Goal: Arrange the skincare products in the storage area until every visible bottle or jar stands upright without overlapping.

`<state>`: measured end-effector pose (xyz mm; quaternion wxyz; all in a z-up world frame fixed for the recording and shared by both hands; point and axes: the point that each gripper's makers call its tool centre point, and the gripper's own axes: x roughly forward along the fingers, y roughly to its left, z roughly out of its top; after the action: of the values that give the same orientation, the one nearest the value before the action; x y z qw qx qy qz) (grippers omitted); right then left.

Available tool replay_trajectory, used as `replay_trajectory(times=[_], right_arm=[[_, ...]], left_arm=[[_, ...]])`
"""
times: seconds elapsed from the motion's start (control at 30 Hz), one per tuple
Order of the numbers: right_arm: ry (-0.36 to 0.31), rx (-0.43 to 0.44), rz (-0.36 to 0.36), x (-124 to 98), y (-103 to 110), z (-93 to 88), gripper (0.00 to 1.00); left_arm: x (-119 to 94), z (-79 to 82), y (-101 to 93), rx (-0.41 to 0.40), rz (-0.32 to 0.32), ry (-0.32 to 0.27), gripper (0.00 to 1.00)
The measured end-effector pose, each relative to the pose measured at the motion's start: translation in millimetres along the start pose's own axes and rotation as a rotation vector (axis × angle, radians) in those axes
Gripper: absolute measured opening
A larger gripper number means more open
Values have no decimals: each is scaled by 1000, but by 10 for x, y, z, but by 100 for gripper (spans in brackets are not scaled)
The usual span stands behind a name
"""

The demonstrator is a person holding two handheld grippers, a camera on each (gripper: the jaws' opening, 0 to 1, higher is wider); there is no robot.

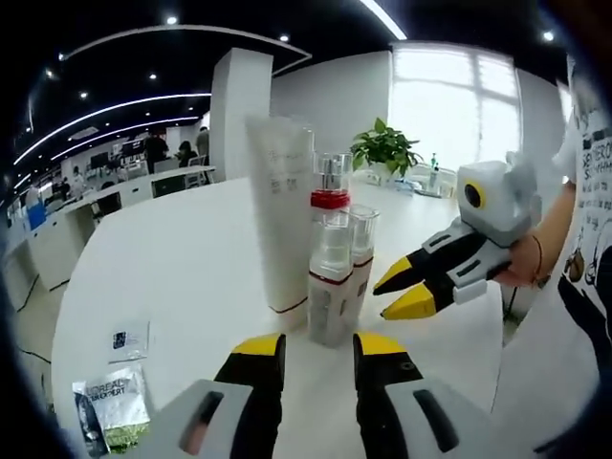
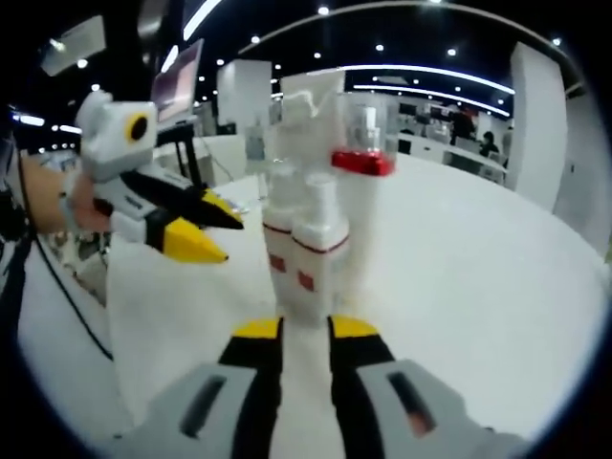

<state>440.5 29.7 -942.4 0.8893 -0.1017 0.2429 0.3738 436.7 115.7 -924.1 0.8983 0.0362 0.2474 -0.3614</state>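
The skincare products stand upright in a tight cluster on the round white table [image 1: 172, 277], and the tall white tube [image 1: 281, 220] serves as the landmark. It stands on its cap, a thin red line near its base. Just beside it, touching or nearly so, is a clear bottle with a red collar [image 1: 330, 258] and a transparent cap. Behind that bottle, away from the tube, a second clear-capped bottle [image 1: 362, 251] stands against it.

In the right gripper view the same cluster is seen from the other side: two white bottles with red bands [image 2: 308, 251] in front, the red-collared bottle [image 2: 363, 158] behind them, and the tube [image 2: 308, 105] rising at the back, all blurred.

The left gripper [image 1: 318, 346] sits low in front of the tube and the red-collared bottle, its yellow-tipped jaws spread with bare table between them, holding nothing. The right gripper [image 1: 400, 291] comes in beside the second bottle, on the far side from the tube, its tips slightly parted and free of any product; a hand [image 1: 524, 260] holds it. From its own camera the right gripper [image 2: 306, 331] shows jaws apart just short of the bottles.

Well away from the tube, near the table edge, lie a L'Oréal sachet [image 1: 113, 400] and a small white card [image 1: 128, 340]. A potted green plant [image 1: 384, 148] stands beyond the tube.
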Motion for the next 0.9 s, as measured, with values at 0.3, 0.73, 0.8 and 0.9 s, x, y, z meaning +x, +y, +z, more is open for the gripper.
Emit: replay_trajectory(times=[0.3,0.73,0.8,0.9], right_arm=[[7,-19,89,88,298,32,17],[-25,-60,242,331,806,273,22],[-25,-62,266,386,904,318,24],[-11,-85,320,445,1112,386,24]], left_arm=[[-408,-49,180,-80,151,-55,29],[-1258,-451,889,-290,510,-114,30],[-1393,-579,979,-336,553,-109,30],[-1561,-736,1086,-375,609,-88,30]])
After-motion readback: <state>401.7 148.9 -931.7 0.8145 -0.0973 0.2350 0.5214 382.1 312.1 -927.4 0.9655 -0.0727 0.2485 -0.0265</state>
